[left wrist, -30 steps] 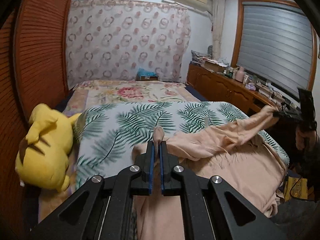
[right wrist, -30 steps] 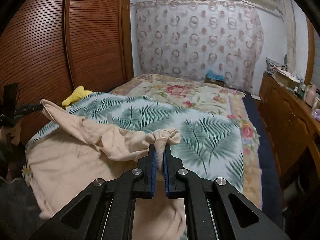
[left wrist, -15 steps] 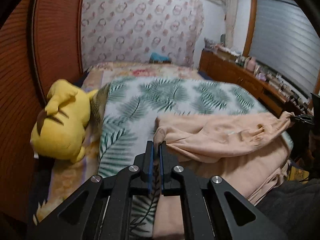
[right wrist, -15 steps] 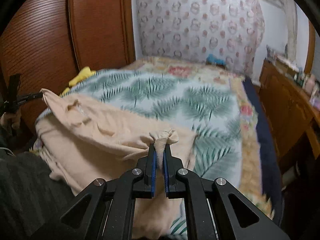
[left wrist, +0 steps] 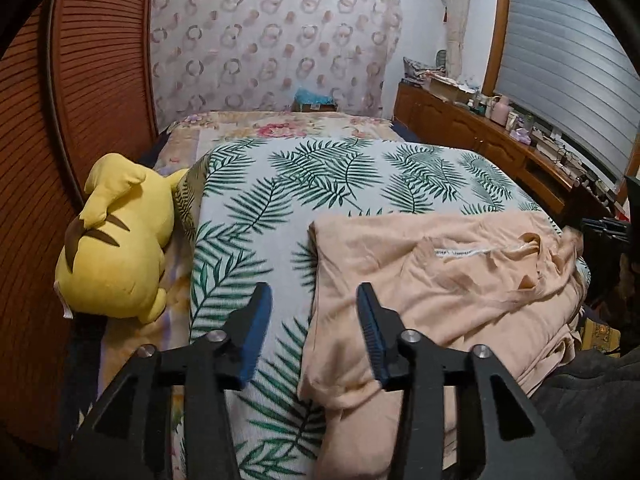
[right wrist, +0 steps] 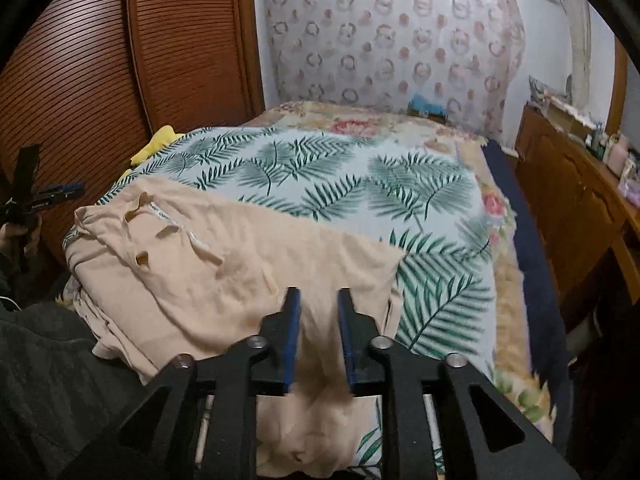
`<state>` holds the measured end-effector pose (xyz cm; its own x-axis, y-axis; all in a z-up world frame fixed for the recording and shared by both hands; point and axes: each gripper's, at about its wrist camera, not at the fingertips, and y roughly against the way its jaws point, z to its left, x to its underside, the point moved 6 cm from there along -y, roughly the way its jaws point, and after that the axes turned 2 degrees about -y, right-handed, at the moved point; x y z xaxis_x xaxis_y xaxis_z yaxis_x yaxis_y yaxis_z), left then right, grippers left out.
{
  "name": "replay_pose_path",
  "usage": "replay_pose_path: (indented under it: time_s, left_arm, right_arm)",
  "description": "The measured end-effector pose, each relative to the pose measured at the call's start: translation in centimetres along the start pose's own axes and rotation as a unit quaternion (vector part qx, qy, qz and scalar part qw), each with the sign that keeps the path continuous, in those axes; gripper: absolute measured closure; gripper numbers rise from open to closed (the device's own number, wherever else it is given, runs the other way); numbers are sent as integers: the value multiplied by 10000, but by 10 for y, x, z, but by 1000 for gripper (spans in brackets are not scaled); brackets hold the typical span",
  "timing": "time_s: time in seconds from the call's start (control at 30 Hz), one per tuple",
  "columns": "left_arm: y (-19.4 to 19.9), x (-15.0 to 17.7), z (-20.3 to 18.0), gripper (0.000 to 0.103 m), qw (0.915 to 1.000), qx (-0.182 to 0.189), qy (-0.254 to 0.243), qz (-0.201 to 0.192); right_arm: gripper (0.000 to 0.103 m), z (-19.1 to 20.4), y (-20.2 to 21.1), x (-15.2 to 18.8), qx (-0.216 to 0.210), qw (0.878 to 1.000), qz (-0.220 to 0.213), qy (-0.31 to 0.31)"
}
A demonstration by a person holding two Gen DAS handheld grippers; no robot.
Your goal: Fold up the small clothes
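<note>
A peach garment (left wrist: 436,280) lies folded at the bed's (left wrist: 340,176) near edge. Left tool (left wrist: 314,304) and right tool (right wrist: 316,316) are both released, letting the fold settle.

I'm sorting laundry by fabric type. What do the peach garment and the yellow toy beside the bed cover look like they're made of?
The peach garment looks like thin, matte knit, probably cotton jersey: it drapes limply with soft wrinkles, and a white label shows at the neck. The yellow toy looks like short-pile plush over soft stuffing, its rounded shape creased at the seams. Exact fibre can't be told.
</note>
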<state>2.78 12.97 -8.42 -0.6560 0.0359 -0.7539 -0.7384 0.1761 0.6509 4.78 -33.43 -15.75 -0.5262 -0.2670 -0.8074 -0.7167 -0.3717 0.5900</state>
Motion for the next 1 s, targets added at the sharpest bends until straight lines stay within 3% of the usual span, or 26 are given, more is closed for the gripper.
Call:
replay_pose_path:
  time_s: [0.07, 0.1, 0.33, 0.57, 0.87, 1.0]
  left_arm:
    - [-7, -7, 0, 35, 10000, 26, -41, 21]
    - [-10, -10, 0, 34, 10000, 46, -65, 31]
    - [-39, -36, -10, 34, 9993, 29, -351, 117]
    - [-73, -53, -9, 34, 9983, 32, -451, 371]
    - [-113, -43, 1, 34, 9956, -18, -367, 860]
    - [-119, -35, 0, 34, 9943, -3, -373, 994]
  right_arm:
    - [76, -1, 0, -3, 47, 9999, -3, 106]
    - [74, -3, -3, -5, 87, 9999, 12, 109]
    - [60, -18, -47, -14, 269, 9994, 152, 125]
    - [59, -31, -83, -13, 271, 9989, 378, -80]
    - [55, -39, -98, -15, 382, 9976, 507, -258]
    - [46, -41, -99, -15, 374, 9975, 464, -386]
